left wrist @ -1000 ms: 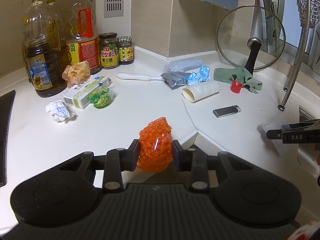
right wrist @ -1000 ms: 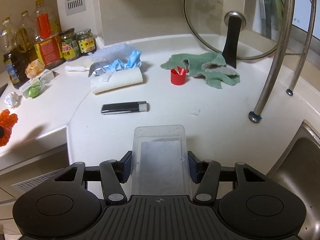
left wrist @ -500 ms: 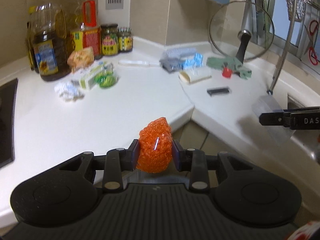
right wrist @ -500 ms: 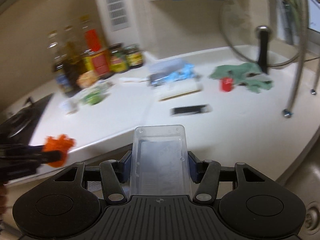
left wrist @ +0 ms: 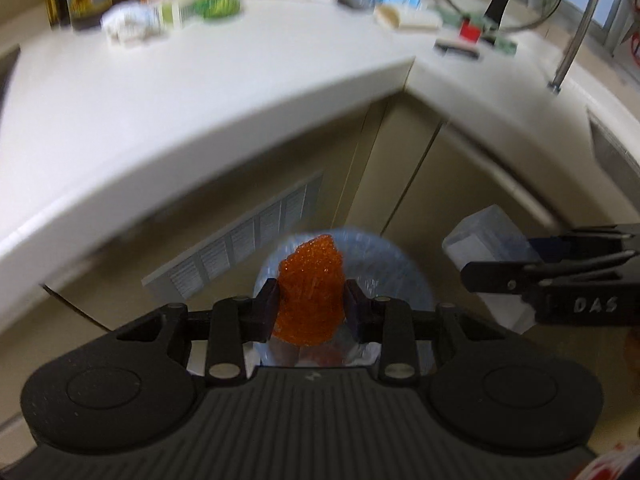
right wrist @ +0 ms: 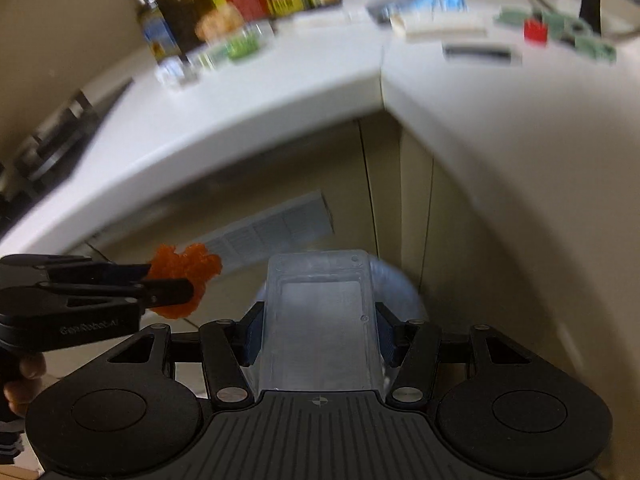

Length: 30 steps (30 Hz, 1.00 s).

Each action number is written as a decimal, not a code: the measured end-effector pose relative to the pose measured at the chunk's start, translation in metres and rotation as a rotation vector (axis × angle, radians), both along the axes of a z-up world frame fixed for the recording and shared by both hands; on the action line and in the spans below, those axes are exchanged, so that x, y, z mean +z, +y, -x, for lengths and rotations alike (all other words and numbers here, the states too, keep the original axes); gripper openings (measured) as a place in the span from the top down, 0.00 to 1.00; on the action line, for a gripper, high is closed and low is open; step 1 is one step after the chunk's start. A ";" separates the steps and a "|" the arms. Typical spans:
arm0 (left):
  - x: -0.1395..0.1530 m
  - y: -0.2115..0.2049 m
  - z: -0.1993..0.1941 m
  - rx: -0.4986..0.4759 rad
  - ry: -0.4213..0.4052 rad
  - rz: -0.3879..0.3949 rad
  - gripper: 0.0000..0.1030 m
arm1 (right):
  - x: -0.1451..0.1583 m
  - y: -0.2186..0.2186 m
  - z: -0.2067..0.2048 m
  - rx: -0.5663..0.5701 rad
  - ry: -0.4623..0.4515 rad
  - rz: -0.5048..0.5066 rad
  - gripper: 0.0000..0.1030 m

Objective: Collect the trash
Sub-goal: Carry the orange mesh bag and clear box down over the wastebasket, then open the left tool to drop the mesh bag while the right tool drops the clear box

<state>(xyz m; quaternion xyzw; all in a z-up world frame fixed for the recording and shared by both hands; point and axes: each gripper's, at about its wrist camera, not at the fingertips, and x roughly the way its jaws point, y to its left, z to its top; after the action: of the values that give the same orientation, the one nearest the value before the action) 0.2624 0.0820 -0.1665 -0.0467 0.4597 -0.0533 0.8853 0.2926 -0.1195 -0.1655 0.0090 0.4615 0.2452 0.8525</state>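
Observation:
My left gripper [left wrist: 311,308] is shut on a crumpled orange mesh wad [left wrist: 310,292], which also shows at the left of the right wrist view as the orange wad [right wrist: 182,276]. Directly below it stands a round bin with a pale blue liner [left wrist: 400,268], with some trash inside. My right gripper [right wrist: 318,336] is shut on a clear plastic tray [right wrist: 320,320], seen from the left wrist as the clear tray [left wrist: 484,236], to the right of the bin. The bin's blue rim [right wrist: 396,280] shows behind the tray.
The white L-shaped counter [left wrist: 200,92] lies above and behind, with a crumpled white paper [left wrist: 128,26], green wrapper [left wrist: 218,4], lighter [left wrist: 456,46], red cap [left wrist: 469,31], bottles and jars. Beige cabinet doors [left wrist: 400,168] and a vent grille [left wrist: 240,240] stand behind the bin.
Both grippers came off the counter and dropped down in front of the cabinets, still holding their items. The bin has come into view beneath them.

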 end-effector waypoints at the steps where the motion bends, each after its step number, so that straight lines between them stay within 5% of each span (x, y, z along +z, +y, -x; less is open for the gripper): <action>1: -0.008 0.001 -0.002 0.000 0.014 -0.002 0.70 | -0.010 0.001 -0.002 -0.011 0.014 0.013 0.46; 8: -0.059 -0.003 -0.026 -0.027 0.098 -0.019 0.69 | -0.070 -0.001 -0.020 -0.092 0.095 0.058 0.46; 15: -0.096 -0.004 -0.053 -0.052 0.132 -0.037 0.68 | -0.097 -0.011 -0.038 -0.143 0.119 0.058 0.46; 25: -0.114 -0.003 -0.064 -0.047 0.145 -0.047 0.45 | -0.109 -0.019 -0.049 -0.166 0.148 0.052 0.46; 30: -0.109 -0.002 -0.061 -0.043 0.137 -0.048 0.45 | -0.111 -0.016 -0.050 -0.160 0.164 0.060 0.46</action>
<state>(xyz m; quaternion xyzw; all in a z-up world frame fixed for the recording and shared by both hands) 0.3236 0.0797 -0.2759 -0.0192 0.5211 -0.0581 0.8513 0.3431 -0.1351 -0.2768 0.0405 0.5345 0.1609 0.8288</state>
